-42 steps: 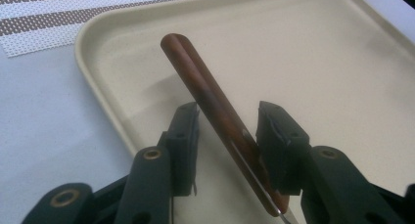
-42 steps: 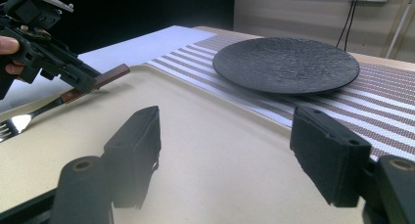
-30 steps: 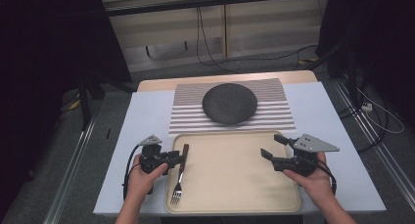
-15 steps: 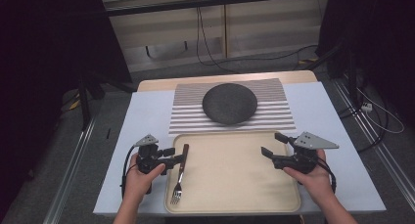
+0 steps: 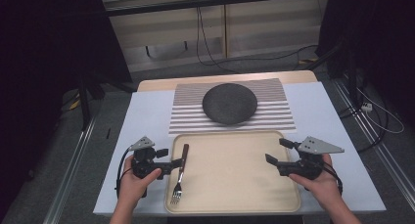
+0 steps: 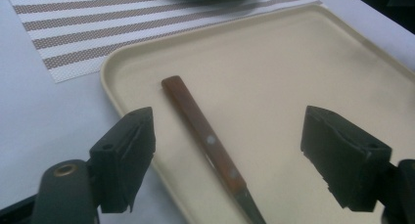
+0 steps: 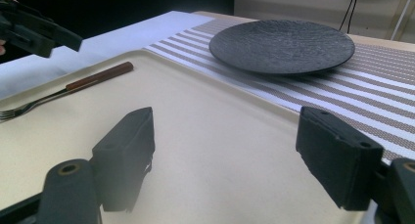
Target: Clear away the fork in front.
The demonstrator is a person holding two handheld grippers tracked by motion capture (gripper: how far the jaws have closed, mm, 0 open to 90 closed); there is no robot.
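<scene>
My left hand-held gripper (image 5: pixel 172 158) has crept in toward the fork (image 5: pixel 179 172) over the last second and now sits right at its wooden handle, at the left edge of the tray (image 5: pixel 235 194). In the left gripper view its jaws are spread wide, straddling the handle without touching it. The fork lies flat in the tray, tines toward me. My right hand-held gripper (image 5: pixel 279 152) has barely shifted, jaws wide apart over the tray's right side, holding nothing.
</scene>
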